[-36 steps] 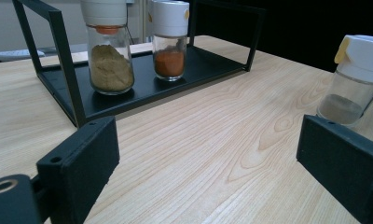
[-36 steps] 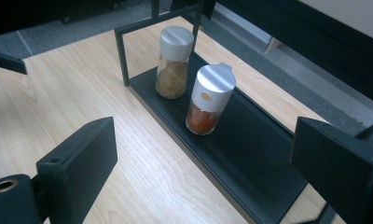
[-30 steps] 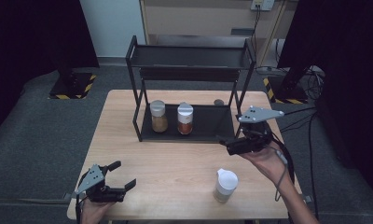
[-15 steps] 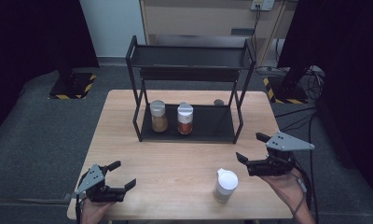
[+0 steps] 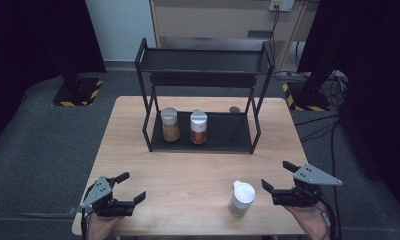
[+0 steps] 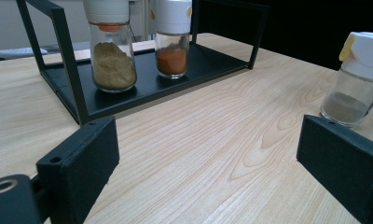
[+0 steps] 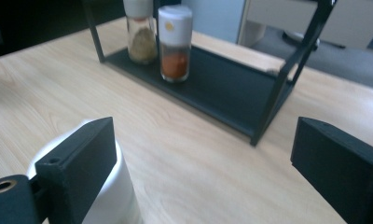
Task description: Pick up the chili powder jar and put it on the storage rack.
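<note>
While the person is standing at the near edge of the table (image 5: 198, 165), these notes are being taken.

Right claw (image 5: 281, 181): hanging low over the near right part of the table, held in a hand (image 5: 308, 220); its jaws are standing wide apart and gripping nothing. It is pointing toward the loose jar, which is sitting just beside its left jaw in the right gripper view, not between the jaws.

Loose jar (image 5: 241, 198): white-capped spice jar, standing upright on the bare wood near the front edge, just left of the right claw; a little greyish powder is showing at its bottom in the left gripper view.

Left claw (image 5: 131, 186): resting low at the near left corner, jaws also spread wide, nothing between them, well apart from the loose jar.

Rack (image 5: 203, 90): black two-tier metal frame sitting across the far middle of the table.

Lower shelf: carrying two upright jars side by side, a tan-powder jar (image 5: 169, 125) on the left, a red-powder jar (image 5: 198, 127) on the right, near each other but not touching.
</note>
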Available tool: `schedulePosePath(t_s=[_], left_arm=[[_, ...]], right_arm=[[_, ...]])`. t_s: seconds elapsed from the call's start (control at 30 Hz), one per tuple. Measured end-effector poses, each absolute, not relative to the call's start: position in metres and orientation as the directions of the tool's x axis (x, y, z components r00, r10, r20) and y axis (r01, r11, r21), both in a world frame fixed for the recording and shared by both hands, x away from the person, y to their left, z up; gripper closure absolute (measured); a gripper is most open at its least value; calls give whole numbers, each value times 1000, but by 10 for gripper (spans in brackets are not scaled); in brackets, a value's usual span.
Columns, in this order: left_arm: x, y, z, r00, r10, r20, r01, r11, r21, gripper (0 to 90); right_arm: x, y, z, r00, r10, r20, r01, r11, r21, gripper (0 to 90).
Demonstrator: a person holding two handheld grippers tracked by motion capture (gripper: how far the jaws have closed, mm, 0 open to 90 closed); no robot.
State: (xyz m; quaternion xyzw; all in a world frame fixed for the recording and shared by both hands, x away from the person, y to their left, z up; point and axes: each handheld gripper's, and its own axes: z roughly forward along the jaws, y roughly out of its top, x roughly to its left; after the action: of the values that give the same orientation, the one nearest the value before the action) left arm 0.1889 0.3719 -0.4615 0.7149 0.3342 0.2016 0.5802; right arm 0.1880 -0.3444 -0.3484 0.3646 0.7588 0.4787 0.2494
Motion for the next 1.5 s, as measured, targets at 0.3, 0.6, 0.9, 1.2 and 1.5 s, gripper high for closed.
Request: schedulePosePath(t_s=[0.3, 0.6, 0.9, 1.2, 1.5], left_arm=[[190, 372, -462, 693, 713, -101, 247, -103, 964, 47], [190, 371, -462, 690, 717, -97, 247, -108, 963, 47], [191, 373, -463, 698, 708, -105, 242, -96, 965, 48], [191, 374, -464, 705, 700, -108, 238, -91, 967, 48], [191, 375, -463, 705, 700, -116, 246, -88, 965, 50]], right_arm=[[174, -358, -381, -579, 815, -8, 335, 247, 909, 67], [165, -363, -399, -559, 828, -35, 323, 256, 911, 67], [165, -367, -410, -554, 832, -29, 325, 249, 913, 67], [164, -375, -417, -562, 827, -5, 303, 211, 929, 68], [165, -374, -417, -559, 829, -13, 308, 222, 925, 67]])
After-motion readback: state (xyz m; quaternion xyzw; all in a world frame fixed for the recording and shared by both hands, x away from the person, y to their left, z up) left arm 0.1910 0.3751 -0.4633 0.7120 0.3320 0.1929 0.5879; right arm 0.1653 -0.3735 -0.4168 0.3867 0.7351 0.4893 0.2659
